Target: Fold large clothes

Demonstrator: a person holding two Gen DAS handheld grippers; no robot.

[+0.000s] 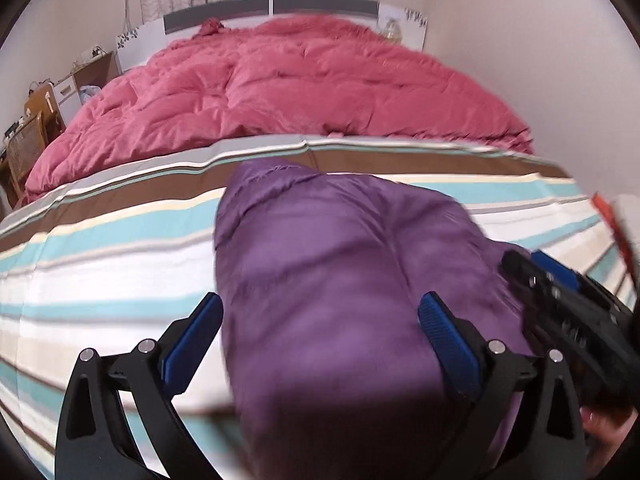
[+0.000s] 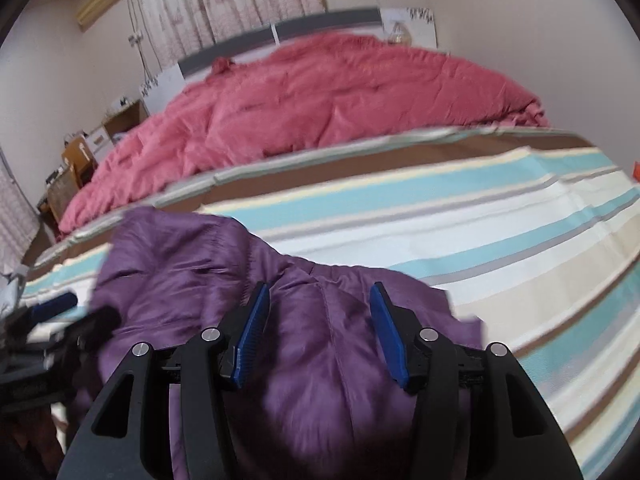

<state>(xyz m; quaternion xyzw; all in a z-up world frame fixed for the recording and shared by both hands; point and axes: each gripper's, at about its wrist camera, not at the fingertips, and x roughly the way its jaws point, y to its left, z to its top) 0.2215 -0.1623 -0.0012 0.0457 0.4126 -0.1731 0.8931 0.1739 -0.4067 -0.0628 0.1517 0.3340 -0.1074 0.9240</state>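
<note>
A purple padded garment [image 1: 340, 264] lies bunched on the striped bedsheet [image 1: 100, 264] near the bed's front edge; it also shows in the right wrist view [image 2: 224, 280]. My left gripper [image 1: 320, 312] is open, its blue pads on either side of the garment's near part. My right gripper [image 2: 318, 304] is open too, straddling a ridge of the garment. The right gripper also appears at the right edge of the left wrist view [image 1: 560, 300], and the left gripper at the left edge of the right wrist view [image 2: 60, 320]. The garment's near end is hidden under the grippers.
A pink-red quilt [image 1: 280, 88] covers the far half of the bed, up to the headboard [image 1: 272, 6]. Wooden furniture and boxes [image 1: 44, 120] stand at the left wall. The striped sheet [image 2: 480, 220] stretches to the right of the garment.
</note>
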